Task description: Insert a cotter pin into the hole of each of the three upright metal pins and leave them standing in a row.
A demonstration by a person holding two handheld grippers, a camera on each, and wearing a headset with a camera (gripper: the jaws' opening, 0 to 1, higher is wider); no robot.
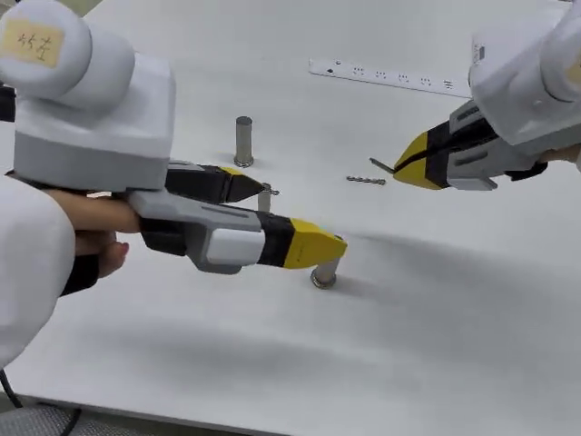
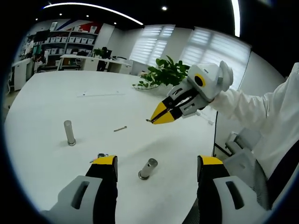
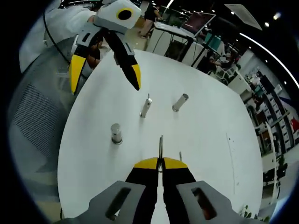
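I've got the L tool (image 1: pixel 301 216) low at the near left of the surface (image 1: pixel 436 309), jaws spread wide w/ nothing in them. A hand (image 1: pixel 91 222) in a white sleeve (image 1: pixel 27 263) grips its handle. In the left gripper view the near pin (image 2: pixel 148 169) shows btw the two yellow-tipped jaws, clear of both. In the head view the lower jaw tip covers that pin's top, so I can't tell from there if they touch.

R tool (image 1: pixel 404 166) hangs at the far right, above the surface, jaws closed on the held cotter pin (image 3: pixel 161 147). That pin sticks straight out past the yellow tips, pointing left toward the row.

The 3 metal pins stand upright in a slanted row, well spaced. The near pin is nearest me and furthest right, the mid pin (image 1: pixel 264 202) is just behind the L tool's upper jaw, and the far pin (image 1: pixel 243 141) is further back and left. Mid pin has a fitted cotter pin (image 1: pixel 271 191) through its top, poking out to the side.

A loose cotter pin (image 1: pixel 366 180) lies flat on the surface btw the mid pin and the R tool's tip, touching neither. A white power strip (image 1: pixel 390 77) lies along the far side, well apart from the pins. In the left gripper view a green plant (image 2: pixel 166 72) sits past the surface's far edge, behind the R tool.
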